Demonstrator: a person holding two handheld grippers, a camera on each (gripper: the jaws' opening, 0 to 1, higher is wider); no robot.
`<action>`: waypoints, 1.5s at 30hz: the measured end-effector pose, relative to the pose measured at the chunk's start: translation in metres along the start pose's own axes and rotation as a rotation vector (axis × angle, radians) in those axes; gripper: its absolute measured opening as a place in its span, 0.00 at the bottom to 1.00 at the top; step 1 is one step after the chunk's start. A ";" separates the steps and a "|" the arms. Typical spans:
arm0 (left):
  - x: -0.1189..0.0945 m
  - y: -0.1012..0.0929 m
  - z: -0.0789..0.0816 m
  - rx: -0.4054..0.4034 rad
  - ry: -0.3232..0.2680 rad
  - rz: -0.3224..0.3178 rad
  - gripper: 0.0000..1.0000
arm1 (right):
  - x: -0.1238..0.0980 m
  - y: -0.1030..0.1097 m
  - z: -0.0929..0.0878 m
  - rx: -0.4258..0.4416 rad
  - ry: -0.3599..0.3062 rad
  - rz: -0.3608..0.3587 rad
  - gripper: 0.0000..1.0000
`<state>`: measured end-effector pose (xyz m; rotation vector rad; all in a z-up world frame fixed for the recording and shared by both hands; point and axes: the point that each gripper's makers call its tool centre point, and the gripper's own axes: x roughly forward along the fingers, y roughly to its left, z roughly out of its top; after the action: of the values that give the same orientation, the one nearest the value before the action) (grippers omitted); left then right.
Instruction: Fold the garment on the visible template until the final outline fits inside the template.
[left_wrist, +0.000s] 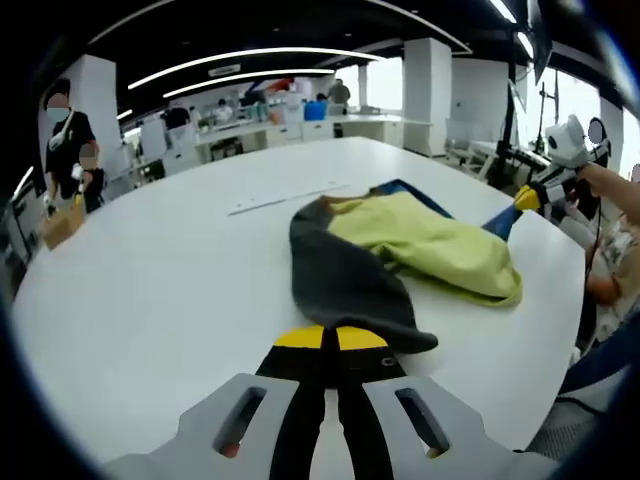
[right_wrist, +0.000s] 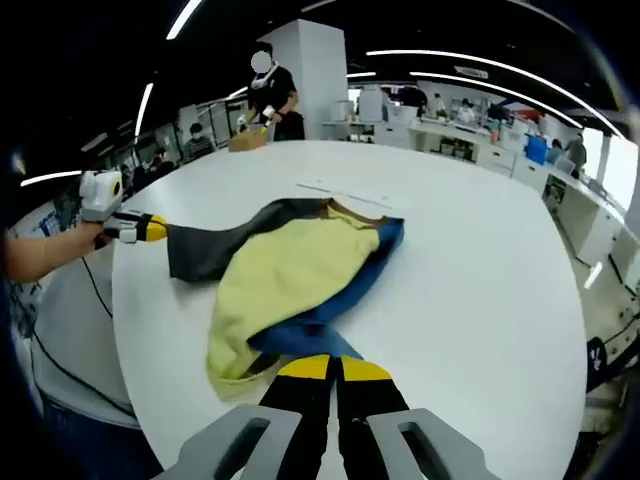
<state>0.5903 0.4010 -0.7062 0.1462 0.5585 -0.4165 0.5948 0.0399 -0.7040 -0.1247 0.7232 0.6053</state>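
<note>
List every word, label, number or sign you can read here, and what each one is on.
None can be read. The garment, the white table and both grippers carry no visible print. Ceiling signs and items on the far counters are too small and blurred.

A: What sort of place is it?
B: Open-plan office/lab. Long ceiling light strips (right_wrist: 455, 58), white pillars (right_wrist: 318, 70), big windows (left_wrist: 575, 100) on one side.
A: Anything else?
B: Large white table (right_wrist: 480, 290) up front, rows of desks w/ clutter (left_wrist: 250, 125) at back, ppl standing around (right_wrist: 272, 95), camera stand (left_wrist: 545, 110) nr the windows.
</note>
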 end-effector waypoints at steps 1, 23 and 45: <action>-0.001 0.003 -0.001 -0.004 0.001 0.008 0.00 | -0.003 -0.004 0.000 0.014 -0.004 -0.008 0.00; -0.004 0.065 -0.030 -0.016 0.100 0.141 0.00 | -0.014 -0.034 -0.015 0.112 0.052 -0.058 0.00; 0.013 0.137 -0.057 0.033 0.251 0.281 0.00 | -0.015 -0.052 -0.031 0.145 0.109 -0.136 0.00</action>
<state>0.6307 0.5344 -0.7581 0.3075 0.7661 -0.1335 0.5967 -0.0197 -0.7223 -0.0721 0.8547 0.4173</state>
